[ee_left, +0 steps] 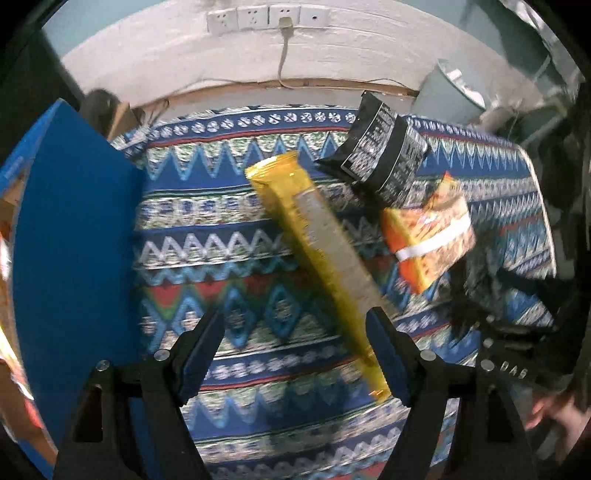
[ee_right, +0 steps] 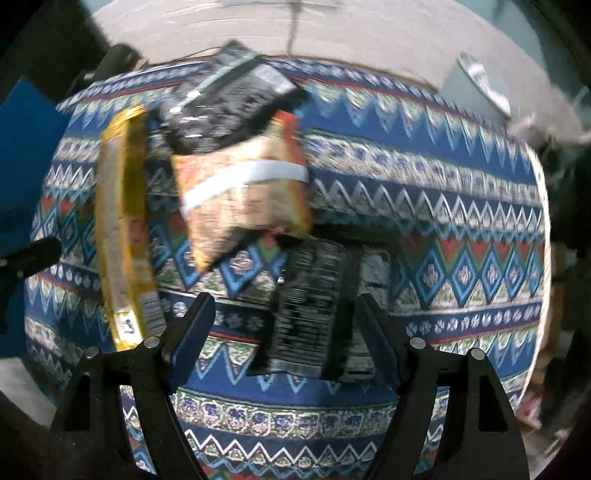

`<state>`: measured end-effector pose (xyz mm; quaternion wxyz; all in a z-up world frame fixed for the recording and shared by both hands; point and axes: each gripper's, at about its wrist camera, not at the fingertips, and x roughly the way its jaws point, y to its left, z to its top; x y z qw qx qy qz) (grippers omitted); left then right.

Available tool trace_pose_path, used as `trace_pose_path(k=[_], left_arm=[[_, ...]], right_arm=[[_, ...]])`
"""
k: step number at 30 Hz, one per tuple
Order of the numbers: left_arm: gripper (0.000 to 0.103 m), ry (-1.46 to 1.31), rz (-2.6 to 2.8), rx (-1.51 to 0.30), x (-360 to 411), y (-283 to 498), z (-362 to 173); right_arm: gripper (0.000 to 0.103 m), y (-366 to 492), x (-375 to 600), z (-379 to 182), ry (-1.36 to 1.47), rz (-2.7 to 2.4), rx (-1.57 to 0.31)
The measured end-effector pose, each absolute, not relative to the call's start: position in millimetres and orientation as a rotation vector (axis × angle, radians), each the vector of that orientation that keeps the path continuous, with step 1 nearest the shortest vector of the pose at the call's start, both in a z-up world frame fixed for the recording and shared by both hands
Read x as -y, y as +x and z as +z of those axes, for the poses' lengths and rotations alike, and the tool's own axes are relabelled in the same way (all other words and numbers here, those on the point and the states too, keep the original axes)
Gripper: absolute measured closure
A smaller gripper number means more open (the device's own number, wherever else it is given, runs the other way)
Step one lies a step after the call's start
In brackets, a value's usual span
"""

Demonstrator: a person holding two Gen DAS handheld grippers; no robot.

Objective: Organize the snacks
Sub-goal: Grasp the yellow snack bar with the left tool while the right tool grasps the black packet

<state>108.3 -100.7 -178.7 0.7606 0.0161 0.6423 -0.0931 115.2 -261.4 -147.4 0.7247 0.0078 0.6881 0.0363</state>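
On the patterned tablecloth [ee_left: 221,229] a long yellow snack packet [ee_left: 317,236] lies slantwise. My left gripper [ee_left: 295,317] points down over the cloth, open; the packet's near end runs beside its right finger, and nothing is gripped. Beyond lie an orange packet [ee_left: 432,236] and a black packet [ee_left: 384,162]. In the right wrist view my right gripper [ee_right: 284,301] hangs open above a second black packet [ee_right: 314,306], which lies between the fingers nearer the right one, with a gap to the left one. The yellow packet [ee_right: 125,229], the orange packet [ee_right: 243,192] and the far black packet [ee_right: 229,103] lie further off.
A blue box [ee_left: 74,240] stands at the table's left side. Wall sockets [ee_left: 266,16] with a hanging cable are behind the table, and a pale bin [ee_left: 447,88] is at the back right. A person's hand [ee_left: 546,410] shows at the lower right.
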Motion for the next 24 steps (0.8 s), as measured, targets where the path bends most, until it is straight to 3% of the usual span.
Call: trace_pose_path(k=[7,20,22,24], left_arm=[[0.023,0.032,-0.173,-1.402,130.1,128.0,-191.8],[0.023,0.061,-0.131,-1.454,139.7,140.5,-232.8],[0.029,0.096,-0.146,-1.427,140.4,134.6,-232.4],[0.046,0.142,-0.169,-1.406,145.1,129.0,-232.5]], right_arm=[[0.026,128.7,319.8,-159.7,0.110,0.053,-1.530],[0.025,143.7,329.1,-189.7,0.134,0.050,-1.527],[0.025,141.1,324.3,-192.1,0.088,0.065,-1.522],[0.025,133.5,319.6,-194.6,0.023,0.059,-1.527]])
